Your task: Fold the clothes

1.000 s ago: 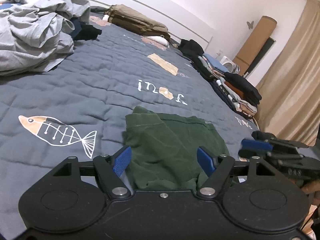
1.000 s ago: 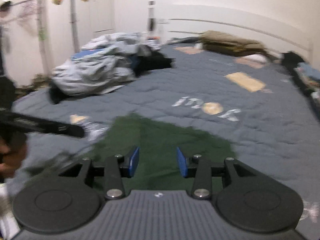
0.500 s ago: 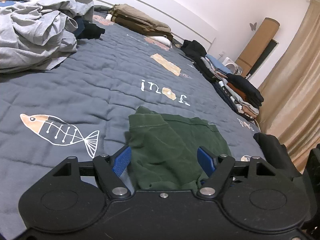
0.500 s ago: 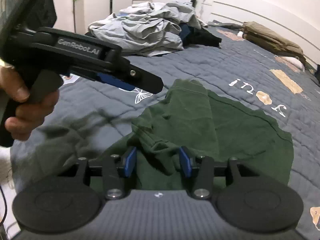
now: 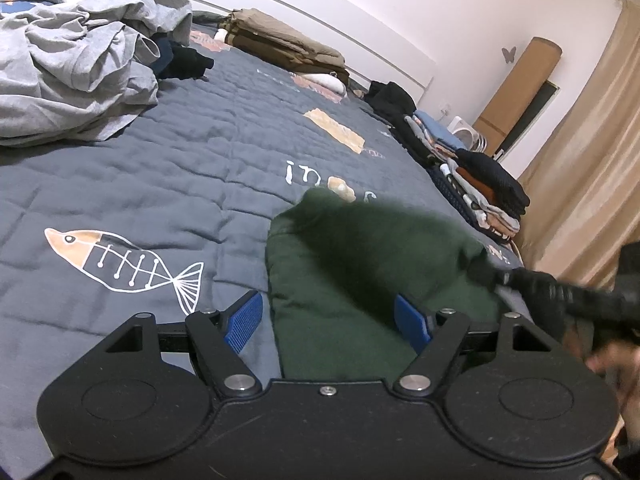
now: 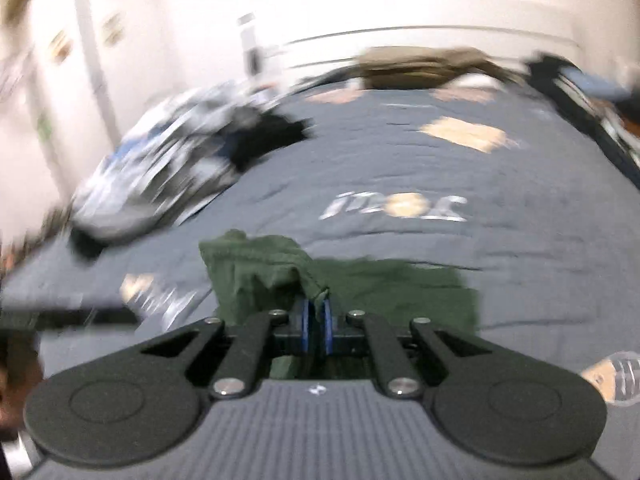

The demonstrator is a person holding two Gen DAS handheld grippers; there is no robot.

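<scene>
On the gray bedspread (image 5: 160,184), the right gripper (image 6: 316,320) is closing its jaws on a raised fold of the one green garment (image 5: 360,264), which lies just ahead, long axis running left to right. The left gripper (image 5: 328,320) (jaws apart, gripping nothing) straddles its near edge. Two grippers, one garment in play.

White walls (image 5: 460,12), white headboard (image 5: 320,28) behind bed (image 5: 180,168) with grey quilted cover, fish print. Beige curtain (image 5: 592,152) at right; brown roll (image 5: 520,88) leaning in corner. Butterfly decal (image 5: 509,54) on wall.
</scene>
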